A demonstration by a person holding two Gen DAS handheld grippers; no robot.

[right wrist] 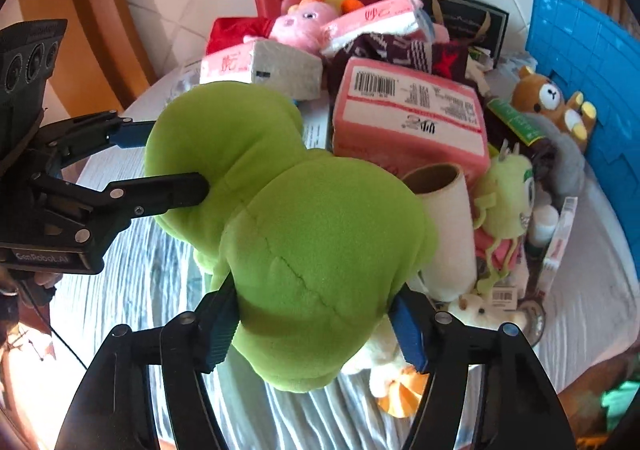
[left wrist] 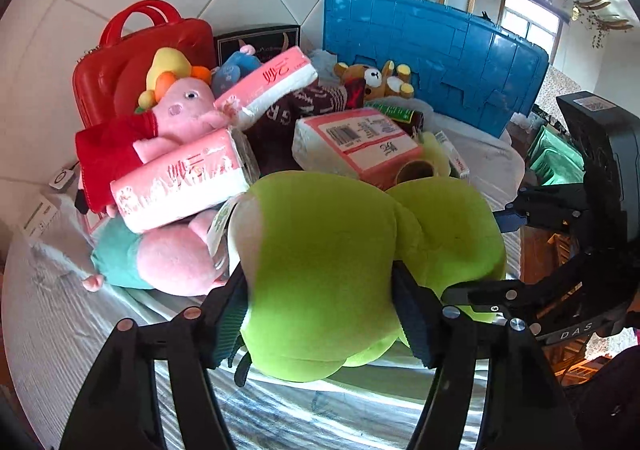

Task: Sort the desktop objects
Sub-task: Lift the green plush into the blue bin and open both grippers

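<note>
Bulk explains our two-handed hold: left tool and right tool each clench the green plush, raised clear of the cluttered worktop.

Left hand-held gripper and right hand-held gripper both clamped, angled downward.

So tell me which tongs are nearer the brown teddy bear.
Right. The right tongs grip the green plush on the side toward the brown teddy bear; the left tongs grip its far side, further from the bear.
</note>
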